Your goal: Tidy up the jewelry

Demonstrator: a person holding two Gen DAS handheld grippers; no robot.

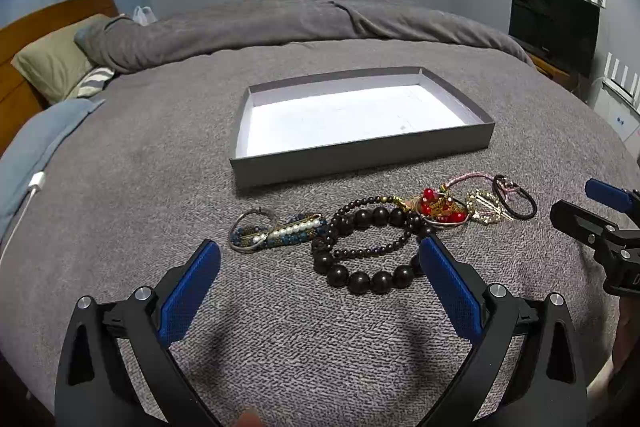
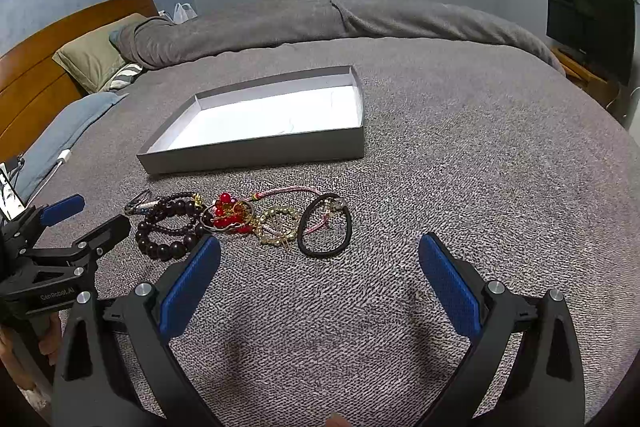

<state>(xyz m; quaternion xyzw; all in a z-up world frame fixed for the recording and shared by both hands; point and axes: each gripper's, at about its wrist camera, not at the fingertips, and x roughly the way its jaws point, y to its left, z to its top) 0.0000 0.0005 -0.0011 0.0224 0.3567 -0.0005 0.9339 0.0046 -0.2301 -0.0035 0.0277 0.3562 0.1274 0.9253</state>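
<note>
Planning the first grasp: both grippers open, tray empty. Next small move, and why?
Probably ease the left gripper forward and down over the dark bead bracelet. Its jaws are open, the bracelet lies right between its fingertips, and the tray beyond holds nothing yet. The right gripper has only blanket between its fingers.

Left gripper (image 1: 319,263) wide open, blue pads (image 1: 188,297) splayed, nothing between them, pointed forward and slightly down, low over the surface. Right gripper (image 2: 319,261) same: jaws fully spread, holding nothing, same forward tilt. The two sit side by side, close, roughly level. Bare hand (image 2: 48,341) visible wrapped around the left gripper's handle in the right wrist view.
</note>
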